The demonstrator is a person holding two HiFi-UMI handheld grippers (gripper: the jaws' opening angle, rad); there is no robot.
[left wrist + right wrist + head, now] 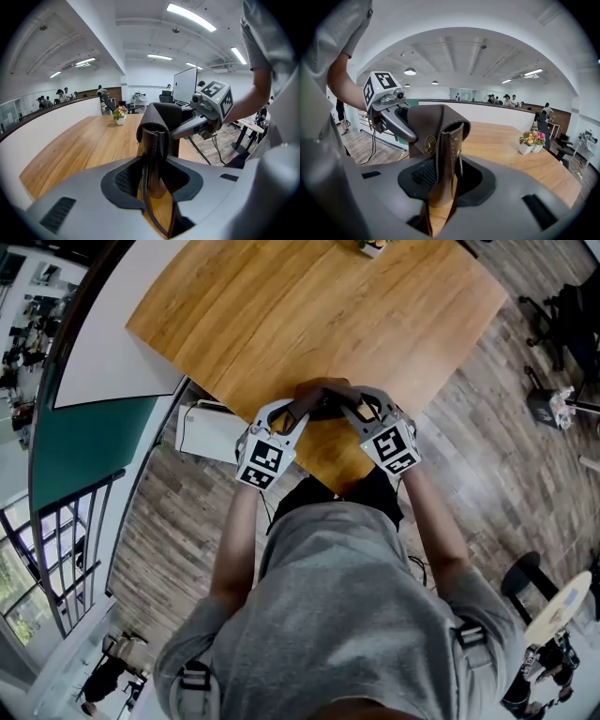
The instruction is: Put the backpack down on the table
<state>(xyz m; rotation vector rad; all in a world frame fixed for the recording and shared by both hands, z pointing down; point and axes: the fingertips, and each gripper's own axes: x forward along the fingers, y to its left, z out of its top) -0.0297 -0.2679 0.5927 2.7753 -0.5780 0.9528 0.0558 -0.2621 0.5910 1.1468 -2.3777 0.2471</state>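
A person in a grey shirt, seen from above, stands at the near corner of a wooden tabletop (pixel 309 306) and holds a gripper in each hand. The left gripper (pixel 298 413) and the right gripper (pixel 349 411) point toward each other over that corner. A dark brown leather backpack (pixel 323 399) is caught between them; only its top part shows.

In the left gripper view, the left gripper (pixel 152 180) has its fingers closed on a folded leather strap of the backpack (pixel 157 119). The strap runs upright between the fingers and hangs on below them. The right gripper (pixel 187 127), with its marker cube, grips the same leather from the far side.

In the right gripper view, the right gripper (pixel 443 180) likewise has its fingers clamped on an upright leather strap of the backpack (pixel 436 122). A round brass emblem (pixel 430 139) shows on the leather, and the left gripper (pixel 405 131) is just beyond it.

Whether the backpack rests on the tabletop cannot be told. A small pot of flowers (pixel 532 140) stands well apart, near the far edge of the tabletop.
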